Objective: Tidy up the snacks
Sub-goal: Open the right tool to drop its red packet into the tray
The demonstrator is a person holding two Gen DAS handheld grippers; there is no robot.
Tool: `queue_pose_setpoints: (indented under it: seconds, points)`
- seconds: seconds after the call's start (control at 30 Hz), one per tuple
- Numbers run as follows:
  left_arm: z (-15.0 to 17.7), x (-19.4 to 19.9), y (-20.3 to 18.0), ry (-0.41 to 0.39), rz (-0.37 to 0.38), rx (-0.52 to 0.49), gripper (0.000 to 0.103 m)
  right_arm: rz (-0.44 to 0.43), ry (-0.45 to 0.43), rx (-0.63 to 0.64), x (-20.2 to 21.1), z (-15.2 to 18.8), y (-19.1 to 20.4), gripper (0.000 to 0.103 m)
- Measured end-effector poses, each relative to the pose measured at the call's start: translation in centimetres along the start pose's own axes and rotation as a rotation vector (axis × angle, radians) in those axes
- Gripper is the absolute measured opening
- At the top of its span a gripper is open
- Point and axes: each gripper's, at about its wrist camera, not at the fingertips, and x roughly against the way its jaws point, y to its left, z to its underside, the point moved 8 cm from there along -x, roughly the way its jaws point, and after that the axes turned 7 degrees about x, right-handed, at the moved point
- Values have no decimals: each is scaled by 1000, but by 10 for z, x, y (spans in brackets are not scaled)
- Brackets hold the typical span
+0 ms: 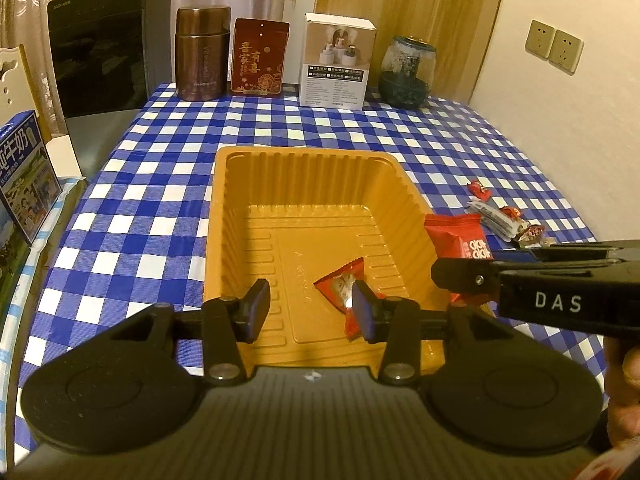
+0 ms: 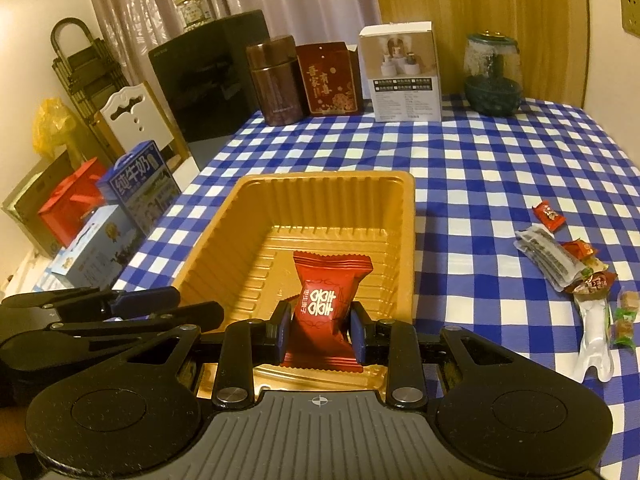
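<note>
So the left gripper point(image 1: 312, 308) hangs released over a small red candy point(image 1: 340, 284) in the gold tray point(image 1: 304, 156); the right gripper point(image 2: 320, 330) clamps a red snack packet point(image 2: 326, 304) above it, probably dropping next.

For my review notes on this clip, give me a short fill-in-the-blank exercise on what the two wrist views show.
1. The right tongs are shut on a dark red ____.
2. The left tongs are open above the ____ tray.
3. A small red candy lies ____ the tray.
4. The tablecloth is checked in white and ____.

Missing words: snack packet; orange; inside; blue
</note>
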Motion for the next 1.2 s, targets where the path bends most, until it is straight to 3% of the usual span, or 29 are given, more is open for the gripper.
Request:
queue_pose_setpoints:
  seconds: [0.1, 0.13, 0.17, 0.2, 0.93, 1.2]
  points:
    - [0, 0, 1, 0, -4, 3, 42, -43, -25, -28, 0, -4, 1, 35]
    - [0, 1, 2, -1, -6, 5, 42, -45, -32, -44, 1, -5, -1, 40]
    - [0, 1, 3, -2, -7, 6, 43, -37, -41, -55, 3, -6, -3, 54]
    - [0, 2, 4, -3, -8, 8, 43, -30, -51, -62, 5, -6, -5, 60]
    - [5, 29, -22, -13, 8, 0, 49, 91, -71, -126, 64, 17, -33, 60]
    - [8, 47, -45, -23, 32, -14, 60, 137, -99, -159, 100, 28, -42, 60]
